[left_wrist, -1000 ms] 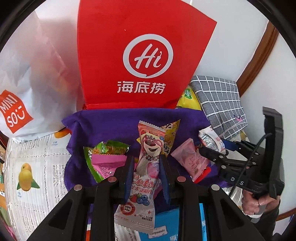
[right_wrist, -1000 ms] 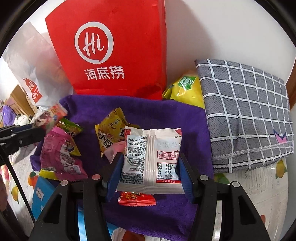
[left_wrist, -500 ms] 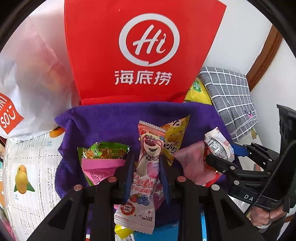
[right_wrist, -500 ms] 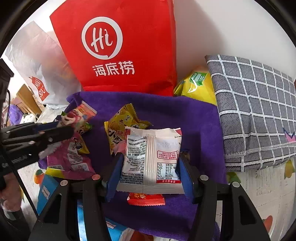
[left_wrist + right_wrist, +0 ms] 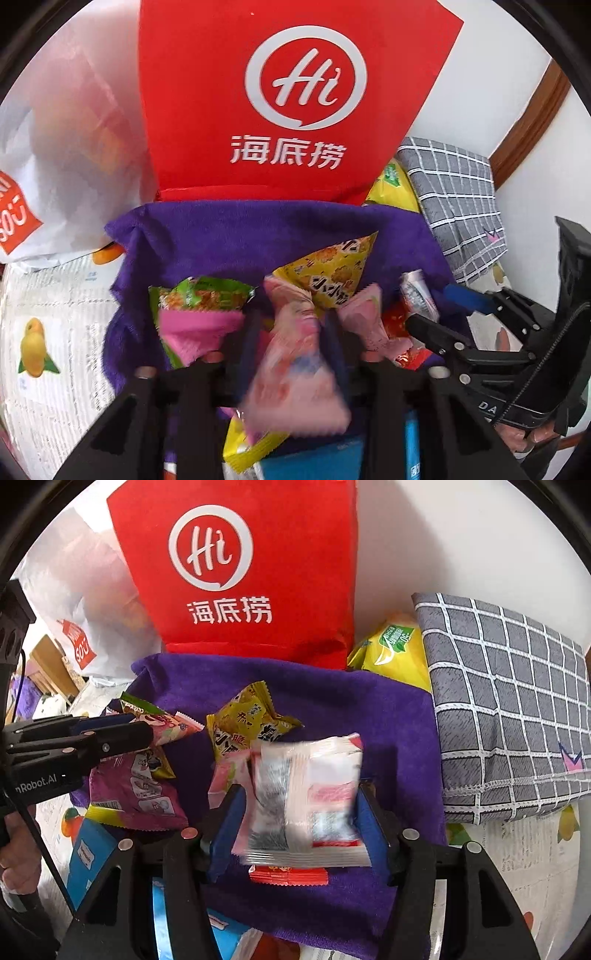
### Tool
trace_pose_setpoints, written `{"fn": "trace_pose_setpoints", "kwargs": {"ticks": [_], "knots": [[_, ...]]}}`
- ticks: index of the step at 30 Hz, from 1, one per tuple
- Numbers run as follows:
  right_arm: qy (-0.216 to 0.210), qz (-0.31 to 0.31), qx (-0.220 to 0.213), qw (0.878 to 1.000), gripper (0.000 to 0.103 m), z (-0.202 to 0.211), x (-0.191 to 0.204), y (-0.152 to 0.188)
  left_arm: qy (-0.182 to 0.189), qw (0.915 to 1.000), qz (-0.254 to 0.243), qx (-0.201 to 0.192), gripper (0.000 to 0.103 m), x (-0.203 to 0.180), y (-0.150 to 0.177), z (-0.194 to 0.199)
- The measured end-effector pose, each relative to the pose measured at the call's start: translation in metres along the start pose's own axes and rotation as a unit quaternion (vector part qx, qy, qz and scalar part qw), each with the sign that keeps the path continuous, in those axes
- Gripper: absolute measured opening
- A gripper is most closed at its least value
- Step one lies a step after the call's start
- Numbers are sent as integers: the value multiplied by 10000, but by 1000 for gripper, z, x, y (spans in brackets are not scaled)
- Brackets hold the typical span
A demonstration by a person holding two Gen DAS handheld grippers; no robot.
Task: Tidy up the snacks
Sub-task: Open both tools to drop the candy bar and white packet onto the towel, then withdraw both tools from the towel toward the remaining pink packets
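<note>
My left gripper (image 5: pixel 291 328) has its jaws spread, and the pink bear snack packet (image 5: pixel 295 365) between them is blurred and tilted, loose in the gap. My right gripper (image 5: pixel 301 805) also has its jaws apart around the white snack packet (image 5: pixel 306 805), which is blurred. Both hang over a purple cloth (image 5: pixel 240 229) that also shows in the right wrist view (image 5: pixel 332 701). On it lie a yellow packet (image 5: pixel 332 273), a green and pink packet (image 5: pixel 199 310), a pale pink packet (image 5: pixel 365 321) and a small red packet (image 5: pixel 288 875).
A red Hi paper bag (image 5: pixel 288 99) stands behind the cloth against the wall. A white Miniso bag (image 5: pixel 55 147) is on the left. A grey checked cushion (image 5: pixel 509 701) and a yellow bag (image 5: pixel 395 650) lie on the right. A blue box (image 5: pixel 88 856) sits in front.
Both grippers moved closer to the red bag. Both opened, and the pink bear packet and the white packet now slip and blur between the jaws.
</note>
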State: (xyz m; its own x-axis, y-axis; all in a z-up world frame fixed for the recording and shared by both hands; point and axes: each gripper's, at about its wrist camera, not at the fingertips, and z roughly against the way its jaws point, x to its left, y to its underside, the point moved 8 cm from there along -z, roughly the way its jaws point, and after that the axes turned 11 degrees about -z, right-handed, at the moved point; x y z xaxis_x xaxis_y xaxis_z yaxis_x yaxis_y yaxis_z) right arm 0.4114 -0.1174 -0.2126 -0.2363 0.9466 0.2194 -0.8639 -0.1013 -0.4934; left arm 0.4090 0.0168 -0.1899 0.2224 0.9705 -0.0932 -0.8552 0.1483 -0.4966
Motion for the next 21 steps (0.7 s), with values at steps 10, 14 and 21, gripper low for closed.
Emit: {"fn": "trace_pose_setpoints", "kwargs": {"ticks": [10,14,21], "knots": [[56,-94,-497,9987,75,39,11,-10,-21,9996,-94,-266,57,-6,14,46],[36,-26,-786,9969,75,66,24,-9,-69,9993,-133,-356,57,-6,25,70],[-86,-94,-922,9957,75,99,41,32,-176,9983,-69,-547,57,4,55,113]]}}
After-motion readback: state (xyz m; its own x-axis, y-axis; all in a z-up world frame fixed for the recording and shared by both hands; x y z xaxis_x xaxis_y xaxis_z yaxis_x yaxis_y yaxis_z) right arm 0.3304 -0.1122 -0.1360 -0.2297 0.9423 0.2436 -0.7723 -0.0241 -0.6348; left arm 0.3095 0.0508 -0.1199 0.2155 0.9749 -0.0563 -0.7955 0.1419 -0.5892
